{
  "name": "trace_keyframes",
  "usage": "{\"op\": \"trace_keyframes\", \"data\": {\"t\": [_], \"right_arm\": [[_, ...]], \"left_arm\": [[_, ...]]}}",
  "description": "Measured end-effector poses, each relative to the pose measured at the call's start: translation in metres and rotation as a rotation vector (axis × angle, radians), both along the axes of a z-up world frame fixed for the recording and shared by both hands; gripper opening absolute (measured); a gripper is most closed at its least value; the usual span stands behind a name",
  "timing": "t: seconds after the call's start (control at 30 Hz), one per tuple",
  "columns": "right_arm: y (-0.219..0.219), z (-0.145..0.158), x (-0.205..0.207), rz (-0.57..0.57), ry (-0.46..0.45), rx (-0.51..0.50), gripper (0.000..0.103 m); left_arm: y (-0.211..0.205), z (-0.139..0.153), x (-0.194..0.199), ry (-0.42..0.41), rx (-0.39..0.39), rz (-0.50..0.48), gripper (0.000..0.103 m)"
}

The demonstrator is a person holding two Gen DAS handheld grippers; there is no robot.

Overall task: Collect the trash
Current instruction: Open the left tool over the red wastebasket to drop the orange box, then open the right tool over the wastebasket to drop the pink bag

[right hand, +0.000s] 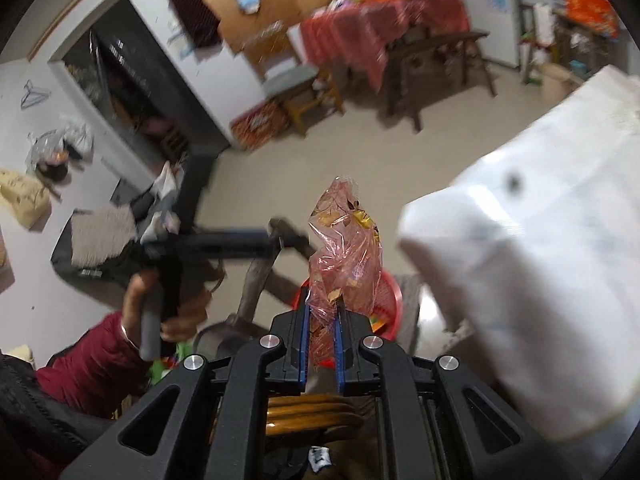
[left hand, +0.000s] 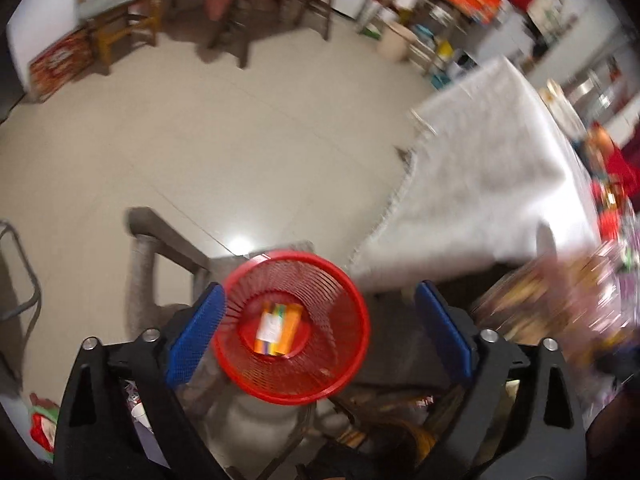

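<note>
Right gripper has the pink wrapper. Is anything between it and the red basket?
Nothing visible blocks it. The right gripper is shut on the pink wrapper, with the red basket right behind and below. The left gripper, open, brackets the basket's rim; the opening looks clear.

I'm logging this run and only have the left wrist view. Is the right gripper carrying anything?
Observer: Yes, the right gripper is shut on a crinkled pink plastic wrapper.
Operator: Where is it relative to the red mesh basket?
Observer: The wrapper hangs just in front of the red mesh basket, whose rim shows behind it.
Operator: Can you see my left gripper from there?
Observer: Yes, the left gripper is off to the left, held by a hand.
</note>
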State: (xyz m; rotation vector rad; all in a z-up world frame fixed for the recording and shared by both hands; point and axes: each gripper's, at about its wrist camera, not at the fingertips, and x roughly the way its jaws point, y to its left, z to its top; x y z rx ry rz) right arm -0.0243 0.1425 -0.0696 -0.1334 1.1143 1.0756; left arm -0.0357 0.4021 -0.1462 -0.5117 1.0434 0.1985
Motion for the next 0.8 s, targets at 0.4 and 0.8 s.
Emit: {"op": "trace_keyframes", "data": {"t": [0.4, 0.8], "right_arm": [[0.023, -0.019, 0.007, 0.004, 0.055, -0.017, 0.042], [-0.075, 0.023, 0.020, -0.188, -0.101, 0.061, 0.058]], "left_arm": [[0.014, 0.031, -0.006, -0.049, 0.071, 0.063, 0.095], [-0.088, 0.067, 0.018, -0.106, 0.178, -0.137, 0.096]]}}
